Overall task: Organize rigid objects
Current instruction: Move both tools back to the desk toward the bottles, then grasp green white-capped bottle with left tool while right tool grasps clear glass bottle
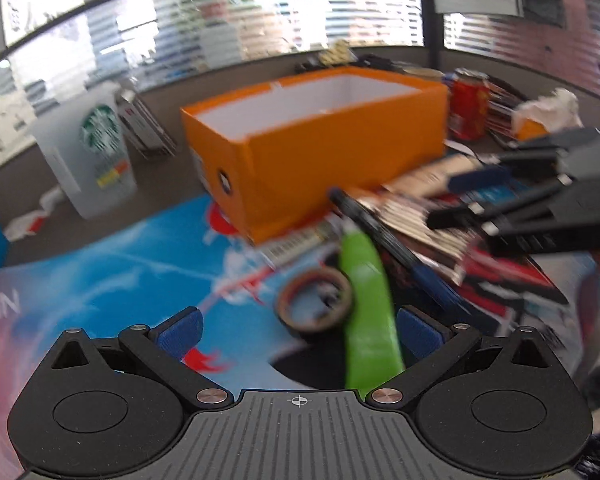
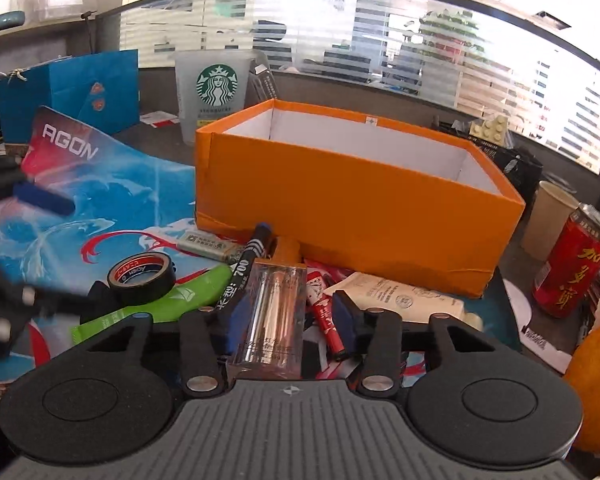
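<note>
An open orange box (image 1: 320,148) (image 2: 356,196) stands on the desk, empty inside. In front of it lie a green tube (image 1: 366,320) (image 2: 168,300), a tape roll (image 1: 314,304) (image 2: 142,276), a black marker (image 1: 388,240) (image 2: 248,256) and a red pen (image 2: 326,316). My left gripper (image 1: 298,334) is open above the tape roll and tube, holding nothing. My right gripper (image 2: 292,312) is open around a clear plastic case (image 2: 272,316) that lies between its fingers; its pads do not touch it. The right gripper shows at the right of the left wrist view (image 1: 512,200).
A Starbucks cup (image 2: 214,92) (image 1: 96,148) stands behind the box, a blue paper bag (image 2: 72,92) to its left. A red can (image 2: 572,264) (image 1: 468,104), a paper cup (image 2: 548,216) and an orange (image 2: 592,392) stand at the right. A cream pouch (image 2: 404,300) lies by the box.
</note>
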Action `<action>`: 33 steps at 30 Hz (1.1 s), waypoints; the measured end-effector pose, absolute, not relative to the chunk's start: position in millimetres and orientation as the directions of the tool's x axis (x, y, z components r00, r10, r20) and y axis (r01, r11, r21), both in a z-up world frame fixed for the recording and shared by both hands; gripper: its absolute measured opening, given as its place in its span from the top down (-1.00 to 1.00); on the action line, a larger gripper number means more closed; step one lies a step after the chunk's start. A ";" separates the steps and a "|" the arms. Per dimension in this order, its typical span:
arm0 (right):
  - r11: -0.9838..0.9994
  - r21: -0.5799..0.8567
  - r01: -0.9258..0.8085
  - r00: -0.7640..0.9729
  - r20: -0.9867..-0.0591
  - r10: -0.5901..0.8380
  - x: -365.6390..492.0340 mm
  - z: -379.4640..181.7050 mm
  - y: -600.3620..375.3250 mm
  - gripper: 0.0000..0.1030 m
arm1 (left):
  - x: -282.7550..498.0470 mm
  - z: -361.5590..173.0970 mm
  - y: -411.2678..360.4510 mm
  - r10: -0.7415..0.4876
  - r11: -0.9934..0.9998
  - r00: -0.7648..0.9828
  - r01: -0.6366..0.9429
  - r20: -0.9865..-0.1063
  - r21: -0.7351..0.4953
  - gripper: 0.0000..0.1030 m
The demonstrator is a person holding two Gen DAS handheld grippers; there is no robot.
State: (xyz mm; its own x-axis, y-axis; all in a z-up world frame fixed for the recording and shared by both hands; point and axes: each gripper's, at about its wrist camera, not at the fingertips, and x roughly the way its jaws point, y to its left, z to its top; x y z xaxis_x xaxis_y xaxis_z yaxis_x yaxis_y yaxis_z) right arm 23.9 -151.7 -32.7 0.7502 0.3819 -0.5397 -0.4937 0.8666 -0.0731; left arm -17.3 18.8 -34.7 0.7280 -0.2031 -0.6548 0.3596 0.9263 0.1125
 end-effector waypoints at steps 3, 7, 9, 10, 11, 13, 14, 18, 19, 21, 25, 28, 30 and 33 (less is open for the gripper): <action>0.865 -0.067 -0.497 0.747 -0.540 0.387 21.5 -33.0 -151.7 0.22 | -18.7 -40.9 10.6 -0.237 0.913 0.709 0.395 -0.664 0.097 -1.00; 0.869 -0.040 -0.493 0.744 -0.538 0.397 22.1 -33.5 -152.4 0.22 | -11.0 -48.7 7.3 -0.301 0.906 0.666 0.424 -0.683 0.014 -1.00; 0.869 -0.019 -0.494 0.737 -0.540 0.407 22.4 -34.7 -154.1 0.22 | -8.4 -49.8 7.9 -0.353 0.898 0.640 0.436 -0.683 -0.056 -1.00; 0.870 -0.014 -0.493 0.736 -0.539 0.409 22.0 -35.1 -155.1 0.22 | -9.6 -49.5 7.8 -0.381 0.891 0.630 0.446 -0.677 -0.087 -1.00; 0.870 -0.009 -0.492 0.736 -0.538 0.410 21.8 -35.4 -155.4 0.22 | -9.9 -48.7 8.5 -0.416 0.878 0.615 0.463 -0.670 -0.121 -1.00; 0.871 -0.006 -0.491 0.737 -0.537 0.411 21.6 -35.4 -155.2 0.22 | -8.3 -47.4 8.7 -0.467 0.857 0.596 0.488 -0.653 -0.167 -1.00; 0.871 -0.004 -0.491 0.736 -0.537 0.413 22.0 -35.5 -155.0 0.22 | -6.1 -47.3 9.8 -0.484 0.850 0.594 0.494 -0.643 -0.184 -1.00; 0.872 0.006 -0.489 0.737 -0.533 0.417 21.8 -35.4 -155.7 0.22 | 3.1 -49.8 12.3 -0.534 0.831 0.569 0.489 -0.625 -0.266 -1.00; 0.872 0.008 -0.489 0.735 -0.534 0.418 22.0 -35.4 -155.9 0.22 | 4.2 -49.0 12.0 -0.545 0.826 0.556 0.485 -0.627 -0.288 -1.00; 0.872 0.018 -0.489 0.733 -0.534 0.422 22.3 -35.3 -157.2 0.22 | 0.1 -45.0 12.9 -0.576 0.807 0.546 0.499 -0.608 -0.317 -1.00; 0.871 0.040 -0.489 0.726 -0.534 0.432 24.2 -35.9 -159.0 0.22 | -1.4 -44.6 4.6 -0.602 0.779 0.527 0.553 -0.600 -0.295 -1.00; 0.870 0.063 -0.490 0.719 -0.535 0.444 25.7 -36.8 -160.9 0.22 | 9.3 -53.8 1.7 -0.575 0.798 0.529 0.529 -0.624 -0.287 -1.00; 0.867 0.079 -0.492 0.708 -0.544 0.451 27.1 -38.5 -161.5 0.22 | 15.0 -56.9 4.4 -0.551 0.818 0.549 0.506 -0.628 -0.275 -1.00; 0.866 0.075 -0.495 0.703 -0.551 0.449 27.1 -39.7 -160.8 0.22 | 25.5 -63.3 14.7 -0.549 0.826 0.543 0.470 -0.635 -0.311 -1.00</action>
State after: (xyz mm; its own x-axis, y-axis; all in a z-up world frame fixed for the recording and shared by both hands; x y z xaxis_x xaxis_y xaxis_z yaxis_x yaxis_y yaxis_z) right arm 27.1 -160.8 -39.7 0.7031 0.4492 -0.5512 -0.4946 0.8659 0.0748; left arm 25.5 14.7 -63.3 0.5435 -0.5486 -0.6354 0.4702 0.8259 -0.3110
